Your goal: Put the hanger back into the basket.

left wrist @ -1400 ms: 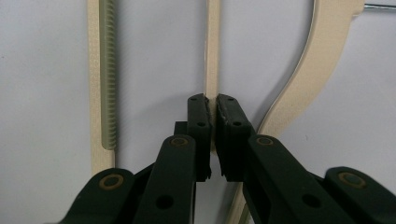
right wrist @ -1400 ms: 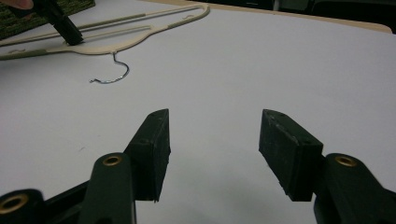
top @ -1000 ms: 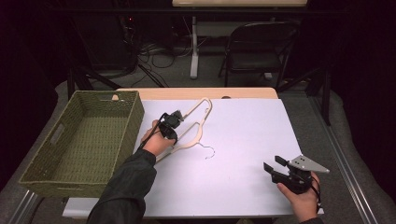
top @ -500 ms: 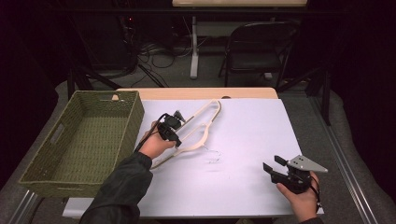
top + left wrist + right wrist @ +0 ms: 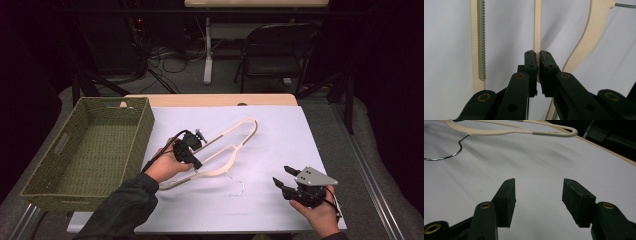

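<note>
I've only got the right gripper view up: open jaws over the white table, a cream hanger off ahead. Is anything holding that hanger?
Observer: Yes. The left gripper is shut on the cream hanger, pinching its thin middle bar.
Operator: Is there somewhere to put it?
Observer: A green woven basket stands at the table's left edge, with nothing visible inside.
Operator: Which way does the hook point?
Observer: The wire hook points toward the person's side, between the two grippers.
Operator: And my gripper?
Observer: The right gripper is near the table's front right corner, apart from the hanger.
</note>
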Demonstrator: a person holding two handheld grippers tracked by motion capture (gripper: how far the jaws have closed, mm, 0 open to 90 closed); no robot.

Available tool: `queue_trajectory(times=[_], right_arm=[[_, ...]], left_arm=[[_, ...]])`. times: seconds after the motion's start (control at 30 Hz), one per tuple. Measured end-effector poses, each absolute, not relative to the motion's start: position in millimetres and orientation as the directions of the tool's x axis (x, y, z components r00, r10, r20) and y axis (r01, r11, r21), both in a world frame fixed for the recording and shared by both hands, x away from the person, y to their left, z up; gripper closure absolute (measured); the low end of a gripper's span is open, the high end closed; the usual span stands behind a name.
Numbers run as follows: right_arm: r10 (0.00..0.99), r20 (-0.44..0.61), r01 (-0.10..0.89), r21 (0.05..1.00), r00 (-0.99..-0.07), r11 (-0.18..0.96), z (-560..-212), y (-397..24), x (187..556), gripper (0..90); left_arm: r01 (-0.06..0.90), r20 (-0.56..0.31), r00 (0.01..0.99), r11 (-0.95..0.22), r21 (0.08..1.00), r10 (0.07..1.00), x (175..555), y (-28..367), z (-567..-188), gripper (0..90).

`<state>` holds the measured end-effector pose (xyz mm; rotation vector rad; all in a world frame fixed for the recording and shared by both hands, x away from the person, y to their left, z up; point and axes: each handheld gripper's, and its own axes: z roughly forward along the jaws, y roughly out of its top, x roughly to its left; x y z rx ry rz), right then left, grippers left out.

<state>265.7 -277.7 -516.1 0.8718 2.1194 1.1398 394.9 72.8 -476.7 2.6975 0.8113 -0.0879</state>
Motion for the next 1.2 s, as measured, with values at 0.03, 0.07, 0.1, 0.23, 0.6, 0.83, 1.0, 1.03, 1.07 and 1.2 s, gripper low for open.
queue_trajectory(times=[0.03, 0.07, 0.1, 0.23, 0.6, 0.83, 1.0, 1.03, 1.07, 1.2], right_arm=[[0.751, -0.191, 0.254, 0.865, -0.632, 0.434, -517, -275, 266, 46.1], [0.727, -0.198, 0.259, 0.846, -0.658, 0.466, -515, -273, 265, 46.9], [0.719, -0.217, 0.235, 0.849, -0.660, 0.473, -516, -269, 265, 46.9], [0.671, -0.306, 0.205, 0.796, -0.675, 0.569, -513, -259, 261, 46.8], [0.506, -0.467, 0.009, 0.729, -0.725, 0.685, -507, -233, 250, 47.6], [0.384, -0.558, -0.087, 0.639, -0.735, 0.764, -509, -216, 248, 47.1], [0.324, -0.603, -0.144, 0.597, -0.729, 0.789, -512, -207, 248, 47.3], [0.323, -0.603, -0.140, 0.594, -0.729, 0.792, -512, -206, 247, 47.5], [0.306, -0.608, -0.154, 0.586, -0.732, 0.796, -513, -204, 249, 47.8], [0.254, -0.627, -0.171, 0.536, -0.737, 0.827, -514, -199, 249, 48.4]], left_arm=[[0.538, -0.146, 0.842, -0.793, 0.286, 0.519, 392, 72, -477, 85.6], [0.527, -0.139, 0.849, -0.801, 0.282, 0.510, 389, 70, -476, 85.6], [0.524, -0.140, 0.851, -0.805, 0.279, 0.505, 386, 69, -476, 85.6], [0.497, -0.146, 0.868, -0.821, 0.281, 0.475, 378, 67, -473, 85.7], [0.459, -0.193, 0.888, -0.840, 0.290, 0.418, 363, 64, -473, 85.6], [0.452, -0.217, 0.889, -0.845, 0.286, 0.402, 361, 63, -476, 85.6], [0.437, -0.232, 0.895, -0.855, 0.278, 0.382, 362, 61, -479, 85.6], [0.439, -0.241, 0.893, -0.855, 0.277, 0.381, 361, 61, -479, 85.6], [0.437, -0.245, 0.893, -0.855, 0.279, 0.377, 361, 60, -479, 85.6], [0.421, -0.253, 0.899, -0.864, 0.277, 0.357, 358, 55, -481, 85.6]])
